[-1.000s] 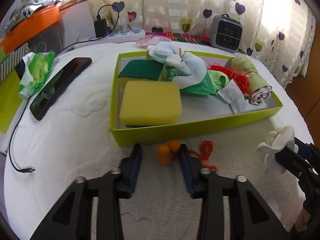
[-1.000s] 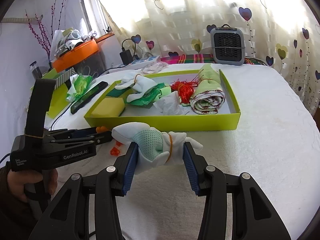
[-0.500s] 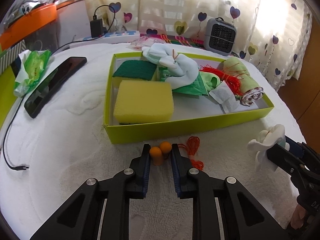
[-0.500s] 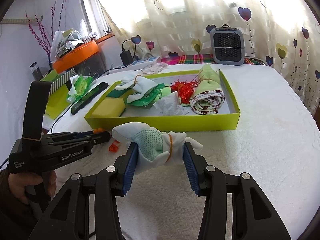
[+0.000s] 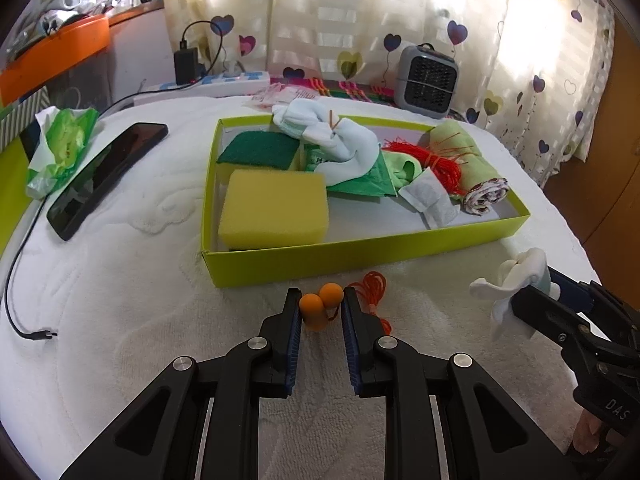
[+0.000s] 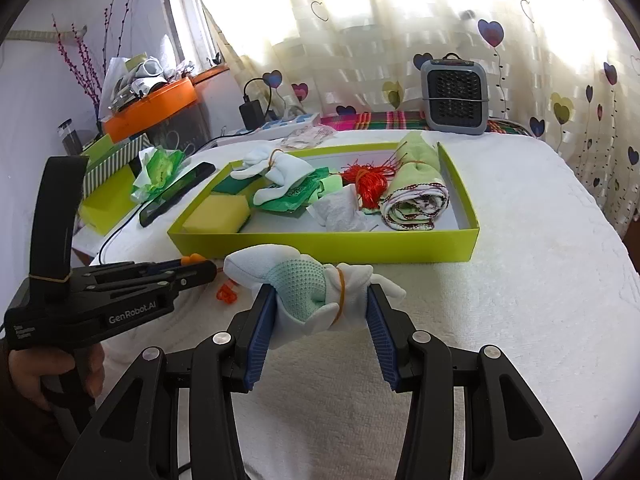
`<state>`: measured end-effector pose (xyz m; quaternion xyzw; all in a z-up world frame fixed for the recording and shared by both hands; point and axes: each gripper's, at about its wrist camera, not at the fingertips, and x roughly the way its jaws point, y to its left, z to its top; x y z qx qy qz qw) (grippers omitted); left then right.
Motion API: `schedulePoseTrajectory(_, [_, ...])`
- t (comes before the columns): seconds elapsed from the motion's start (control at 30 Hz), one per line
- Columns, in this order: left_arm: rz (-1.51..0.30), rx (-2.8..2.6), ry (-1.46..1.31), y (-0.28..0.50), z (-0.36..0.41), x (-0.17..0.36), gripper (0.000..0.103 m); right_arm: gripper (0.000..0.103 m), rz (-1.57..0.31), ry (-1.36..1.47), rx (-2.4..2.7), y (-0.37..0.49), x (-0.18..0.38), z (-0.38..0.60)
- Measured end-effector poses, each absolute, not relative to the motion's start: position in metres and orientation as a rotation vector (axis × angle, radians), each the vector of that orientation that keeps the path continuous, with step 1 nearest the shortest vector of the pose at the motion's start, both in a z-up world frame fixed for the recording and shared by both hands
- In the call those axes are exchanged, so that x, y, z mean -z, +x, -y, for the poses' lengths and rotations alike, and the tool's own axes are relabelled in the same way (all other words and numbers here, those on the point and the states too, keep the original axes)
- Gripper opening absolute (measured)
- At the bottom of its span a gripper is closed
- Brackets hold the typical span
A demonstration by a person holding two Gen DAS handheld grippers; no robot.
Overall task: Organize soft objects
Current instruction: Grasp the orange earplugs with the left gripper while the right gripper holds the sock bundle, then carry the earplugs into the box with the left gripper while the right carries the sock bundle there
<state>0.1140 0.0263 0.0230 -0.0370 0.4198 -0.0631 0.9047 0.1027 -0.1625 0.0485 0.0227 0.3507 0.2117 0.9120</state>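
Left gripper (image 5: 320, 312): jaws nearly closed around the pair of orange foam earplugs (image 5: 320, 307), lower centre of the left wrist view, just in front of the lime-green cardboard tray (image 5: 360, 250). Pads look to be touching the plugs, but I can't confirm a firm pinch. Their orange cord (image 5: 372, 286) trails loose on the white towelling cover (image 5: 120, 300), just right of the plugs.

Right gripper (image 6: 318, 312): clamped on the bundled white-and-mint knit socks tied with a rubber band (image 6: 312, 292), held off the surface at centre frame of the right wrist view, short of the tray's near wall.

Tray already has a yellow sponge block (image 5: 274, 210) at near left, a rolled green cloth (image 5: 468, 168) at far right, and a bare floor strip at near right.

For the earplug pick, my read:
- Close gently; foam squashes and can squirt out sideways.
- Both plugs need to sit between the pads, else one hangs by the cord.
- Lift straight up and let the cord clear before crossing the tray wall; it could snag the edge.
- Drop into the bare strip at near right.
- Keep the right gripper clear of the left one's path.
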Motion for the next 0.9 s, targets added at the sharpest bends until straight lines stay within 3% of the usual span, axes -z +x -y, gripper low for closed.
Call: schedulePoseTrajectory(0.9, [-0.744,0.228,-0.073,0.102,-0.021,-0.071,0.018,0.047,-0.647,0.007,-0.395,0.099,-0.075,0.162])
